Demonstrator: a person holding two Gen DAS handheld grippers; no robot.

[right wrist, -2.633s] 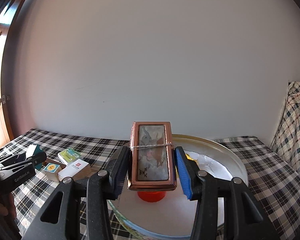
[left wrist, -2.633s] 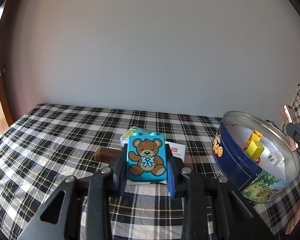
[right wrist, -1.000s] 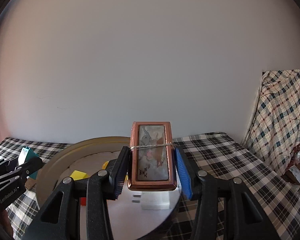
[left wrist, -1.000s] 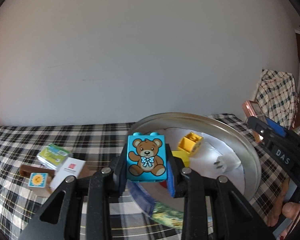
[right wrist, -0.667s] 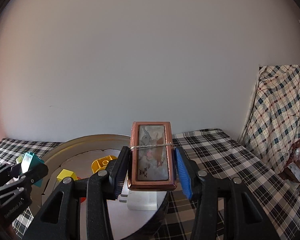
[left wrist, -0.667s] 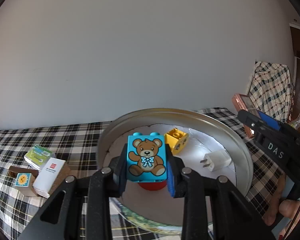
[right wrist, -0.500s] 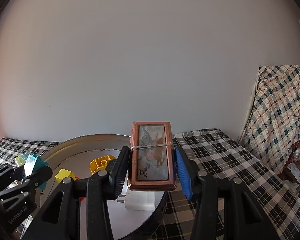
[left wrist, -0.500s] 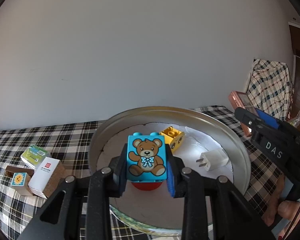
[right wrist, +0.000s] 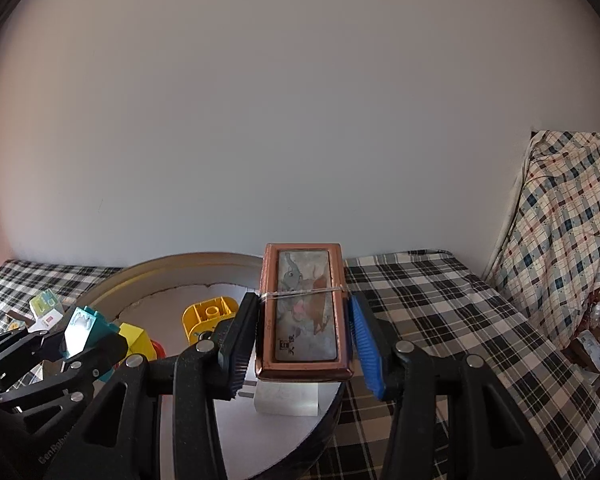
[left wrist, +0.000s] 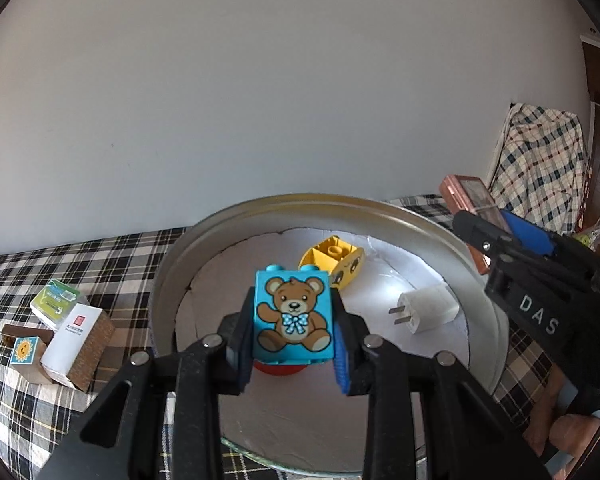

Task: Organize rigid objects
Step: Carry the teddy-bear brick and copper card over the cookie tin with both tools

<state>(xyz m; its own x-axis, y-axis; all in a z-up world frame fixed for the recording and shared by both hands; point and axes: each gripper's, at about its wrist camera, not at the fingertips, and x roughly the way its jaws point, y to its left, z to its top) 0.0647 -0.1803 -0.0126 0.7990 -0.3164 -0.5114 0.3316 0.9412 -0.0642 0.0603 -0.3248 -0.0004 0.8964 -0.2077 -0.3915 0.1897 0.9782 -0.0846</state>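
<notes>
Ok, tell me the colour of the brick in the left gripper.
Turquoise blue brick with a brown teddy bear print; it shows best in the left wrist view.

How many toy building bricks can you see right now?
3, perhaps more hidden. The blue teddy-bear brick is gripped in the left claw above the round tin. A rounded yellow brick and a plain yellow brick lie inside the tin.
</notes>
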